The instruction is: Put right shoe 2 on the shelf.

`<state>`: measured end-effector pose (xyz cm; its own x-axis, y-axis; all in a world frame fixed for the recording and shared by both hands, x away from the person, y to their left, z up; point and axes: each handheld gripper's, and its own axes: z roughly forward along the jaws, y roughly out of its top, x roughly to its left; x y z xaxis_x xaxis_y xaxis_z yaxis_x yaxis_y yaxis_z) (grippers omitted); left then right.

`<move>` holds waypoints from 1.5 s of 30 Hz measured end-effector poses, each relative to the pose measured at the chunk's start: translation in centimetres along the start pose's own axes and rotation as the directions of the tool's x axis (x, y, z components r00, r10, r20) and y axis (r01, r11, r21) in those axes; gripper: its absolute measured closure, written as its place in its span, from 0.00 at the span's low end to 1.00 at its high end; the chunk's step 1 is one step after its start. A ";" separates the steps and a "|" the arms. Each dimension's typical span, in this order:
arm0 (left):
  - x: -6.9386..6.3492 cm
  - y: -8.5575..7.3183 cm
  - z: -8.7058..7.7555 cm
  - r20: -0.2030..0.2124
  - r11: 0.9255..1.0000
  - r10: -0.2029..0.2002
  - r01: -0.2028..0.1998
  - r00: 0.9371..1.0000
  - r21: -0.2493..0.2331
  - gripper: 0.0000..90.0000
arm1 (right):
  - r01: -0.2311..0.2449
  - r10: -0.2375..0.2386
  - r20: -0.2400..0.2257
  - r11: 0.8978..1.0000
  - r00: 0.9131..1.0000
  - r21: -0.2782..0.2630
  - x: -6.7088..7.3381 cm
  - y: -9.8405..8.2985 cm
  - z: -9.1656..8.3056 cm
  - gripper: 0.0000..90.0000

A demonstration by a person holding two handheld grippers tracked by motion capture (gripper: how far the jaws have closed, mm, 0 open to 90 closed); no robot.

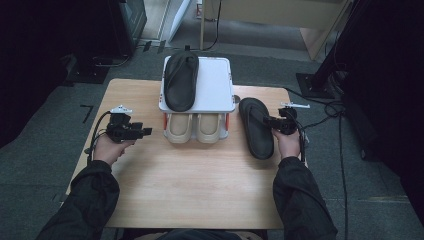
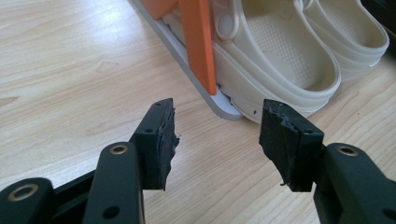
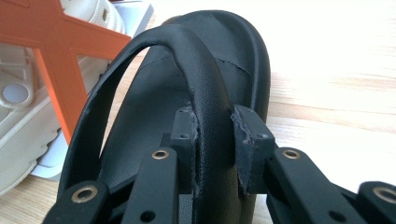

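Observation:
A black flip-flop (image 1: 254, 131) lies on the wooden table (image 1: 200, 175) to the right of a small shoe rack (image 1: 215, 85). My right gripper (image 1: 267, 120) reaches it from the right and is shut on its strap (image 3: 187, 51), one pad on each side (image 3: 212, 135). A second black flip-flop (image 1: 181, 80) rests on the rack's white top shelf. Two beige clogs (image 1: 179, 128) (image 1: 209, 128) sit side by side on the lower shelf. My left gripper (image 1: 146, 131) hovers left of the rack, open and holding nothing (image 2: 217, 135), facing the nearer clog (image 2: 280, 60).
The rack has orange side struts (image 2: 198, 42) (image 3: 51, 42) and a grey base edge. Bare tabletop runs in front of the rack. Grey carpet surrounds the table, with cables and a dark stand base (image 1: 315, 85) at the back right.

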<state>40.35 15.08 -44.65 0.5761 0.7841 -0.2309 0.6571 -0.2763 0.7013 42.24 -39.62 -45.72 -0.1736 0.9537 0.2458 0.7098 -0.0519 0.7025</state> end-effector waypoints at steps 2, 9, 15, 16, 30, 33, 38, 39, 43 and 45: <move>0.0 0.0 0.0 -0.001 1.000 0.001 -0.001 1.000 -0.001 0.51 | -0.005 0.005 0.018 1.000 1.000 0.004 0.1 0.2 -0.3 0.80; 0.0 0.1 0.0 0.006 1.000 0.004 -0.004 1.000 -0.003 0.51 | -0.024 0.024 0.007 1.000 1.000 -0.005 0.9 1.1 -1.2 0.80; -0.1 0.2 0.1 0.007 1.000 0.003 -0.003 1.000 -0.004 0.51 | -0.031 0.031 -0.021 0.999 0.999 -0.022 1.4 2.3 -2.3 0.79; -0.1 0.2 0.1 0.007 1.000 0.003 -0.003 1.000 -0.006 0.51 | -0.022 0.021 -0.023 0.999 1.000 -0.026 1.4 2.5 -2.4 0.80; -0.2 0.8 0.6 0.020 1.000 0.009 -0.009 1.000 -0.009 0.51 | 0.012 -0.012 -0.007 1.000 1.000 -0.029 3.3 6.7 -4.8 0.80; -0.2 0.9 0.6 0.023 1.000 0.006 -0.006 1.000 -0.012 0.51 | 0.028 -0.028 0.005 0.999 1.000 -0.035 3.9 7.7 -5.4 0.80; -0.1 0.9 0.5 0.044 1.000 0.004 -0.004 0.999 -0.014 0.51 | 0.041 -0.040 0.016 0.998 0.999 -0.051 4.8 9.6 -6.5 0.80; -0.1 0.9 0.5 0.042 1.000 0.005 -0.005 0.999 -0.012 0.51 | 0.048 -0.047 0.019 0.997 0.999 -0.054 5.0 10.0 -6.7 0.80; -0.2 0.9 0.5 0.046 1.000 0.006 -0.006 0.999 -0.013 0.51 | 0.073 -0.072 0.026 0.995 0.997 -0.068 6.1 11.6 -7.4 0.80; -0.2 0.9 0.5 0.048 1.000 0.010 -0.010 0.999 -0.020 0.51 | 0.085 -0.084 0.023 0.994 0.996 -0.071 6.7 12.3 -7.6 0.80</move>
<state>41.09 14.39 -44.28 0.6058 0.7533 -0.2558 0.6419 -0.2729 0.7166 44.65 -36.08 -30.38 -0.2169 0.9611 0.1708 0.6424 0.0087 0.7663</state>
